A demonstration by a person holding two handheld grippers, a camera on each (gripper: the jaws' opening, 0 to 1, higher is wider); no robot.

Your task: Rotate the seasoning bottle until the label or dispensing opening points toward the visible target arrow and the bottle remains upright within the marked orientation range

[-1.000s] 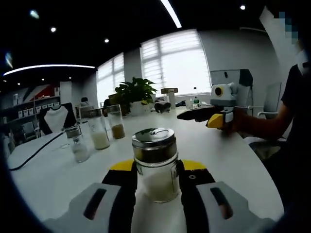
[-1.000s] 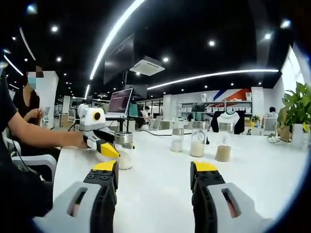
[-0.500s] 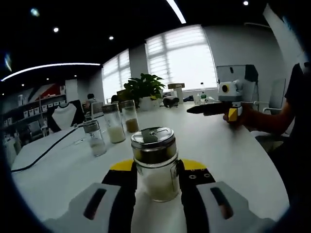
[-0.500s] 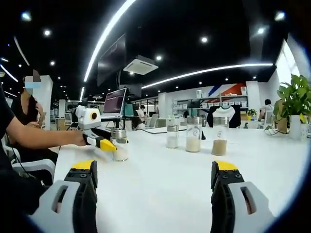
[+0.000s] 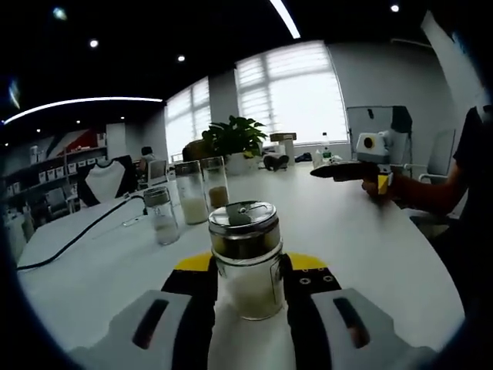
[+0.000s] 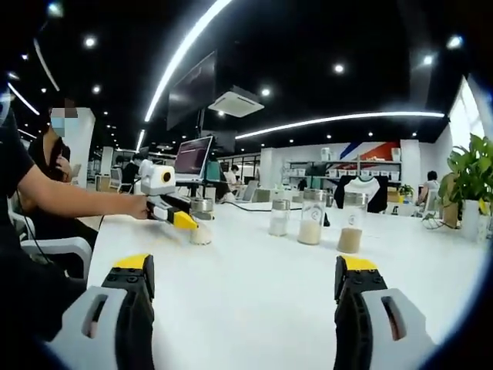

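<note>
The seasoning bottle (image 5: 246, 262) is a glass jar of white powder with a shiny metal lid, standing upright on the white table (image 5: 362, 247). My left gripper (image 5: 246, 284) is shut on its sides, yellow-tipped jaws pressed to the glass. In the right gripper view the same bottle (image 6: 201, 228) is small at the left, held by the left gripper (image 6: 176, 216) in a person's hand. My right gripper (image 6: 245, 268) hovers over the table, jaws wide open and holding nothing. It also appears in the left gripper view as the right gripper (image 5: 360, 168), far to the right.
Three more glass bottles (image 5: 190, 202) stand in a row behind the held one, seen again as the row of bottles (image 6: 311, 219). A black cable (image 5: 73, 239) runs across the table's left. A potted plant (image 5: 233, 139) stands at the far edge, and a laptop (image 6: 192, 159) sits beyond the left gripper.
My right gripper's jaws have spread wide apart since a second ago. The left gripper's view has swung, shifting the background rightward, while the bottle stays gripped in the same place between the jaws.
</note>
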